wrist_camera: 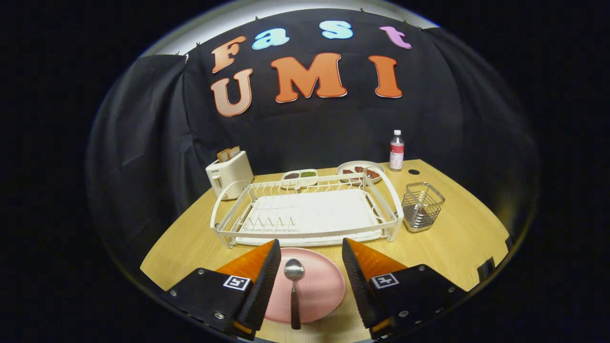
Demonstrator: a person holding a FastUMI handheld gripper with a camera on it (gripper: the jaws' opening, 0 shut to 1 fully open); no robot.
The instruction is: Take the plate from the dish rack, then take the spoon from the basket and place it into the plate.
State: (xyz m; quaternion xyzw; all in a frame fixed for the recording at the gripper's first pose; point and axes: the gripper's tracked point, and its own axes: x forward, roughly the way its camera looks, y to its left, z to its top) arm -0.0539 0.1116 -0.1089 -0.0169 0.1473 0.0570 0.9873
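A pink plate [317, 286] lies flat on the wooden table, in front of the white dish rack [307, 214]. A spoon [294, 290] with a metal bowl and dark handle rests on the plate, its bowl pointing toward the rack. My gripper [310, 252] is open, its two fingers standing wide apart on either side of the spoon and over the plate, touching neither. The wire basket [422, 206] stands to the right of the rack with nothing showing inside it. The rack holds no dishes.
A white toaster [229, 174] with bread sits behind the rack's left end. A small divided dish [299, 177] and a round plate of food [360, 170] lie behind the rack. A bottle [396, 151] stands at the back right.
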